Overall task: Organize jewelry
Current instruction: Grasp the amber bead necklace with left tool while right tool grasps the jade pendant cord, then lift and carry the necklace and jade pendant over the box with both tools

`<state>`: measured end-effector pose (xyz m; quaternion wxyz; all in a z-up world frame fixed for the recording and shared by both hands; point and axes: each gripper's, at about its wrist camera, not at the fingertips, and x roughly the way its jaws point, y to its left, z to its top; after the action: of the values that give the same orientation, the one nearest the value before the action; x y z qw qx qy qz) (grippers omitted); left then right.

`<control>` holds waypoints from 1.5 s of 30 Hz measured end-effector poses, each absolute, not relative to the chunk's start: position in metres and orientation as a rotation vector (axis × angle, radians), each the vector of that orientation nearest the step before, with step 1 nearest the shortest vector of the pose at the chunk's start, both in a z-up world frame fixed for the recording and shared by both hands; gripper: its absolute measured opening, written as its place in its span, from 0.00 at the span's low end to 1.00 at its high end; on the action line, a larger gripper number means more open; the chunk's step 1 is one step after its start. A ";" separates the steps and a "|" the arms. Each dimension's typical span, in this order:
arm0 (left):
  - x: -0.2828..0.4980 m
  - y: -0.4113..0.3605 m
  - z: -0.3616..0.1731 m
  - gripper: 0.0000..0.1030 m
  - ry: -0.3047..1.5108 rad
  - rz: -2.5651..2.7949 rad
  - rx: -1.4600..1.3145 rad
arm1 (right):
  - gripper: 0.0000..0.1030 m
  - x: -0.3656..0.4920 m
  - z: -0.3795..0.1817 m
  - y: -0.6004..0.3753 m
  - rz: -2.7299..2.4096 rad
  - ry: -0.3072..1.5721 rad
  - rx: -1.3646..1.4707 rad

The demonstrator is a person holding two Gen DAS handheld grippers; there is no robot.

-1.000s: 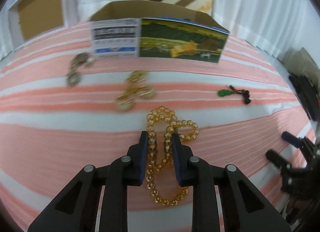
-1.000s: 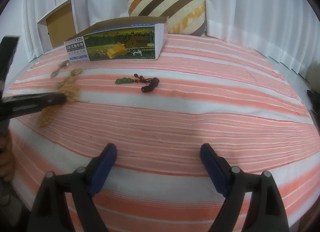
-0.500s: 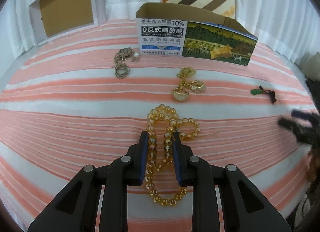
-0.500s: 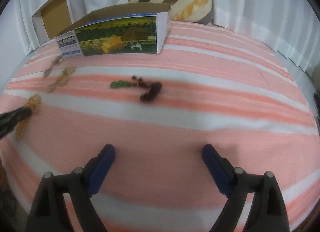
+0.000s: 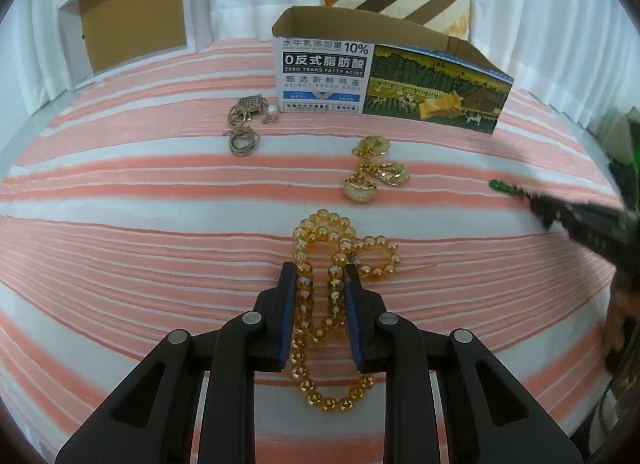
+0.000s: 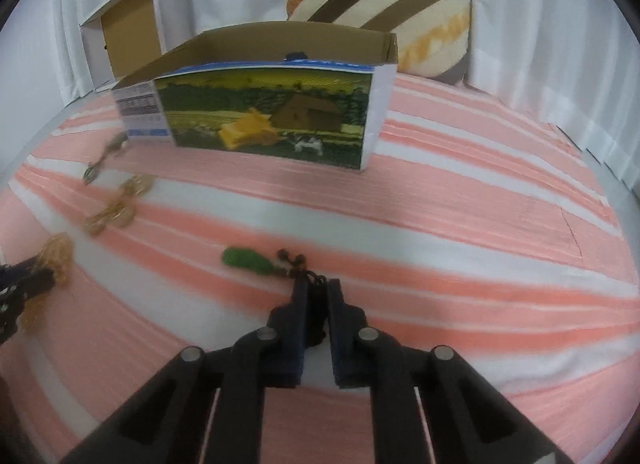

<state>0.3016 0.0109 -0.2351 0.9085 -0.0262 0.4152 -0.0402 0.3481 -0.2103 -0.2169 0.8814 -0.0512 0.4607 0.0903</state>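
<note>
Jewelry lies scattered on a pink-and-white striped bedspread (image 5: 120, 224) as I work both grippers over it. At lower centre of the left wrist view, my left gripper (image 5: 322, 276) is clamped on an amber bead necklace (image 5: 340, 248), two strands of it caught between the blue pads (image 5: 289, 304), its loops spilling onto the cloth above and below the jaws. Just above it, at mid-frame, sits a cluster of gold earrings (image 5: 374, 178); further up and left, a tangle of silver-toned chain with a pearl (image 5: 248, 124) rests just beside the open printed carton (image 5: 436, 92).

At lower centre of the right wrist view, my right gripper (image 6: 318, 288) has just snapped together on the dark cord end of a green pendant (image 6: 246, 260). The green stone lies on the cloth to the upper left of the fingertips, and the dark beads and knot sit between the jaws; motion blur makes it hard to say whether the pads pinch the cord itself or only flank it, though they appear to grip it. The carton fills the upper middle of this frame, its top open. A striped cushion (image 6: 380, 0) leans against white curtains (image 6: 560, 24) behind it, and a white box with a brown interior (image 6: 128, 32) stands at upper left.
</note>
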 end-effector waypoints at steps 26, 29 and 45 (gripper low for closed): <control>0.257 0.025 -0.178 0.05 0.748 -0.163 -0.136 | 0.09 0.248 -0.164 -0.211 0.228 0.815 0.034; 0.254 0.024 -0.163 0.05 0.725 -0.175 -0.137 | 0.09 0.248 -0.157 -0.212 0.229 0.802 0.043; 0.259 0.024 -0.082 0.05 0.639 -0.238 -0.164 | 0.09 0.259 -0.087 -0.214 0.263 0.718 0.088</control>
<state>0.2588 0.0242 -0.0815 0.9392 -0.0805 0.3128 -0.1167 0.2594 -0.2135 -0.0867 0.9268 0.0430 0.3504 0.1283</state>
